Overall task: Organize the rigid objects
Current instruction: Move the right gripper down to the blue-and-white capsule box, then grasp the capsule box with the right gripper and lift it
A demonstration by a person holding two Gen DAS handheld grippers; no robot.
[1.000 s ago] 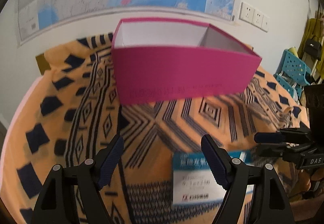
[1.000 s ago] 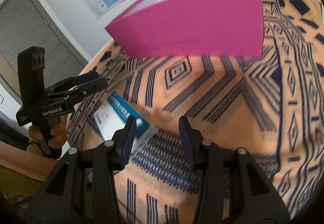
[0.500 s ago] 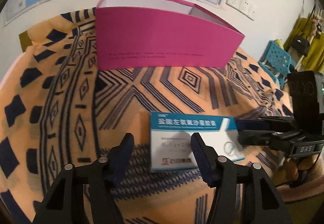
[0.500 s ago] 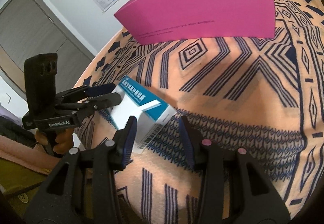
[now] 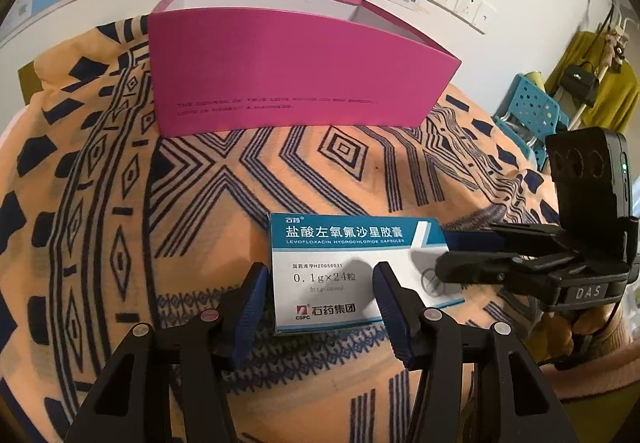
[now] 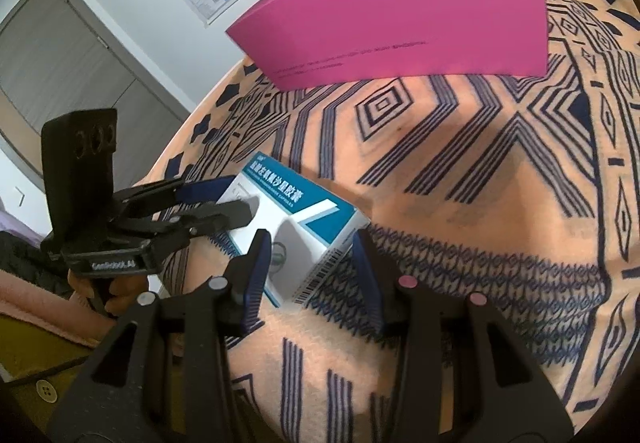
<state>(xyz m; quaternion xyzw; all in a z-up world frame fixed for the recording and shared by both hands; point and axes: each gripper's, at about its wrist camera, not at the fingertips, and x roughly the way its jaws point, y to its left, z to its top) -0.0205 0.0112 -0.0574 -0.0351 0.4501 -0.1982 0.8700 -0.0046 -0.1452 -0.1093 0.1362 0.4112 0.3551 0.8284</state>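
A white and teal medicine box [image 5: 344,271] lies flat on the patterned orange cloth; it also shows in the right wrist view [image 6: 296,227]. My left gripper [image 5: 318,297] is open, its fingers either side of the box's near end. My right gripper [image 6: 310,267] is open around the box's right end, seen from the side in the left wrist view [image 5: 452,255]. An open pink box [image 5: 296,71] stands behind on the cloth, also in the right wrist view [image 6: 404,11].
The cloth [image 5: 120,203] covers a rounded surface that drops away at the edges. A map and wall sockets [image 5: 460,1] hang behind. A blue chair [image 5: 528,119] stands at the right. A grey door [image 6: 60,83] is at the left.
Both grippers have moved in on the medicine box, and their open fingers now straddle it. The box and the pink box have stayed in place.
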